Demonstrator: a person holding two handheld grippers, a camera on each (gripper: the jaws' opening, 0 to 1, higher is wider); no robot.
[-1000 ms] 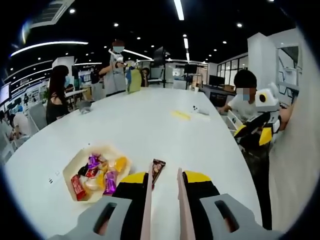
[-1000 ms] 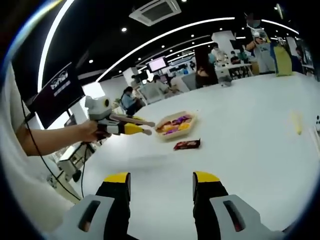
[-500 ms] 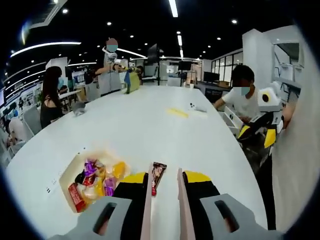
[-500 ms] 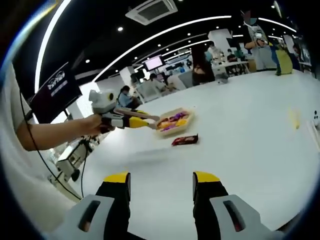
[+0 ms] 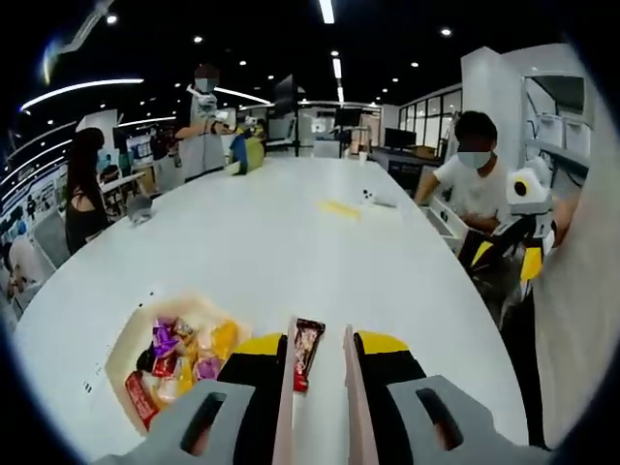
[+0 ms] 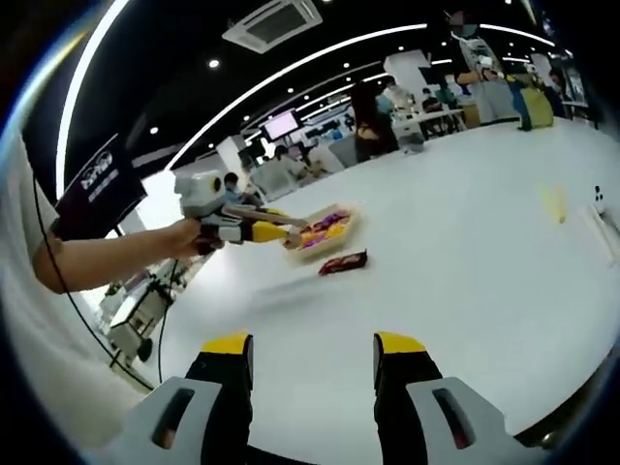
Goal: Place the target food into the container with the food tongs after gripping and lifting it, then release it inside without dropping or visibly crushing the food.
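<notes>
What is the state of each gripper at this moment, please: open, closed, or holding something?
Left gripper: holds the food tongs, blades apart above the brown snack bar, nothing gripped between them.
Right gripper: open and holds nothing.

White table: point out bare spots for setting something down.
The table is bare from the snack bar out to the yellow item, and on the near side of the bar in the right gripper view. Crowded: the snack tray, with the tongs' tips alongside.
</notes>
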